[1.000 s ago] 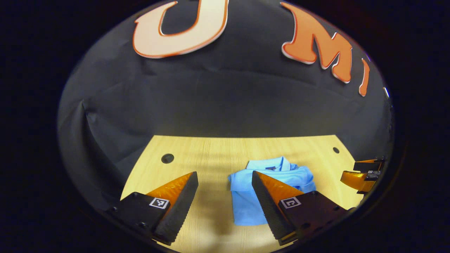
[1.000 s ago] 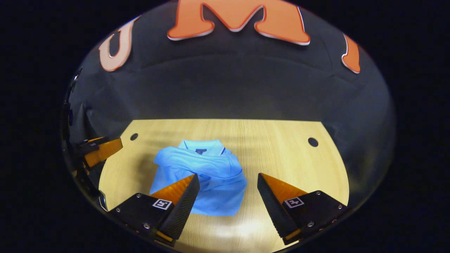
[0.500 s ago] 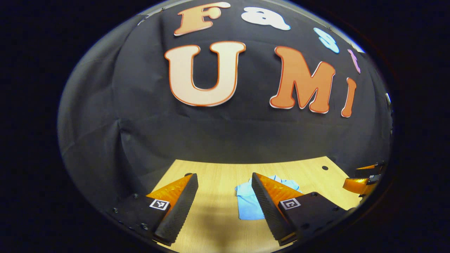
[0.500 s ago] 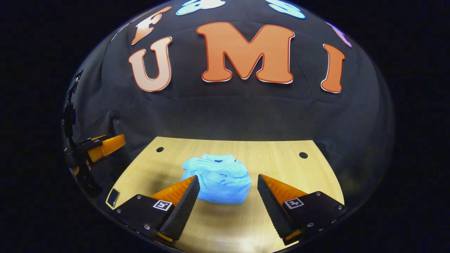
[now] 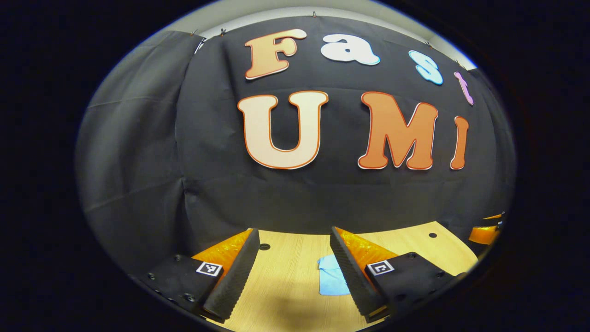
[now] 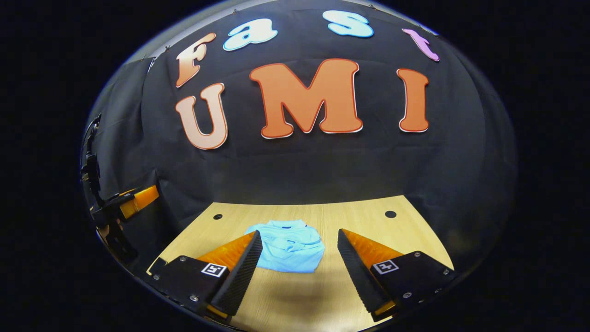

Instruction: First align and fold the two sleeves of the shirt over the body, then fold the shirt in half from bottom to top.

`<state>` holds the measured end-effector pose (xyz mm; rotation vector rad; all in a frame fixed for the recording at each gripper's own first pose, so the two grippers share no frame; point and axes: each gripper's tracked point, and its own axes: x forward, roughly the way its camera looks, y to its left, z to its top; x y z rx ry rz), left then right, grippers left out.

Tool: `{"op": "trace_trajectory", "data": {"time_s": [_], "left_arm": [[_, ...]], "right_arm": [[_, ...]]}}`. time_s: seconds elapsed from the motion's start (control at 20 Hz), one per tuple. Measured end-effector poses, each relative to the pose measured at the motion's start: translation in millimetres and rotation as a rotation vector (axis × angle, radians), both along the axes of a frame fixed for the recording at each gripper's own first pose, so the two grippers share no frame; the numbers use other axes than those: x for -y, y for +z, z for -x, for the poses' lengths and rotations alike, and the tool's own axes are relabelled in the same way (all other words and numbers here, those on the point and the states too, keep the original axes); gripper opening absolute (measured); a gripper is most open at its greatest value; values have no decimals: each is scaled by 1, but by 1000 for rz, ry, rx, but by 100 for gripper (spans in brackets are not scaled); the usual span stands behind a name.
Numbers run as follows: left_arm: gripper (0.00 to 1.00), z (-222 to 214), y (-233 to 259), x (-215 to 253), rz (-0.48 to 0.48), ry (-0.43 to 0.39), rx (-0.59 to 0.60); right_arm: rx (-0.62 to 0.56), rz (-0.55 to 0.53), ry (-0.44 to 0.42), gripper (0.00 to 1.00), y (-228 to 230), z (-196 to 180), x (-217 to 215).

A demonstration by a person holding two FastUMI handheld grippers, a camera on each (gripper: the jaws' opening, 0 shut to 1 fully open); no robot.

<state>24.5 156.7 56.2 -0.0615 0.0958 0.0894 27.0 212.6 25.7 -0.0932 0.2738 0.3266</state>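
The left gripper [image 5: 295, 258] is seen at the bottom of the left gripper view with its two fingers spread wide apart and nothing held between them. The right gripper [image 6: 299, 260] is likewise spread wide in the right gripper view, with nothing held. Both are raised above a pale wooden tabletop [image 6: 359, 216], which is backed by a black cloth wall [image 6: 295, 170] hung around the booth. Small round holes [image 6: 390, 214] are set into the tabletop near its far corners.

The shirt [image 6: 289, 245], light blue and folded into a compact bundle with its collar toward the wall, is laid flat on the tabletop, apart from both grippers. In the right gripper view it is seen almost whole between the fingers. In the left gripper view just a strip of the shirt [image 5: 333, 275] is seen, the rest being hidden behind one finger.

The right gripper [image 5: 484, 233] is glimpsed at the right edge of the left gripper view, and the left gripper [image 6: 133, 200] at the left edge of the right gripper view.
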Motion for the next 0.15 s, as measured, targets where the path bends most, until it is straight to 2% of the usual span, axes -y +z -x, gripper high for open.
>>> {"op": "trace_trajectory", "data": {"time_s": [0.15], "left_arm": [[98,11,6,8,30,-8,11]], "right_arm": [[12,-21,7,99,4,4,2]]}}
